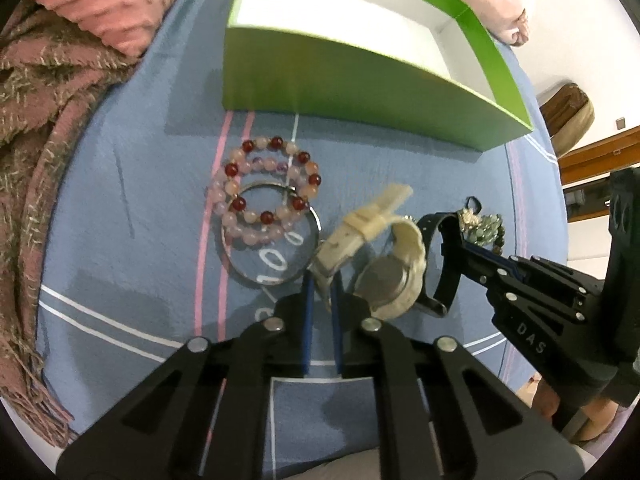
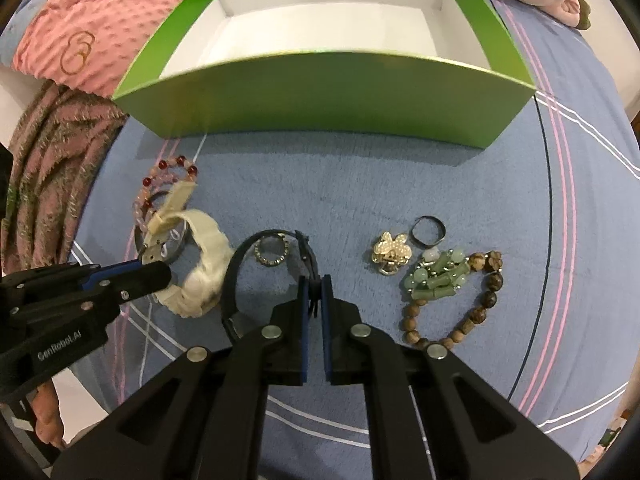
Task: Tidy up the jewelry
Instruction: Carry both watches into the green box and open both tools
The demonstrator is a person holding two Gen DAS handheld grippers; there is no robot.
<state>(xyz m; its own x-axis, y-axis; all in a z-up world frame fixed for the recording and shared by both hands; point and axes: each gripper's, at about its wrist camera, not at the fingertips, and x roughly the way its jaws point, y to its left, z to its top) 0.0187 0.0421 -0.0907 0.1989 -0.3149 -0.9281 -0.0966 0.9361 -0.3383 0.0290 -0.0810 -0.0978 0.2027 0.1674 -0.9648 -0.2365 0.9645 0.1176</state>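
Left wrist view: your left gripper (image 1: 322,294) pinches the cream watch (image 1: 384,256) by its buckle at frame centre, clear of the beads. Right wrist view: your right gripper (image 2: 315,294) clamps the black watch (image 2: 236,276) strap at centre, below the empty green box (image 2: 320,92)

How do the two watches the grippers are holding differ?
The cream watch has a thick, pale, scalloped strap; the black watch has a thin dark one. The left gripper pinches the cream watch at its buckle end; the right gripper pinches the black watch's strap. Both lie looped on the blue blanket.
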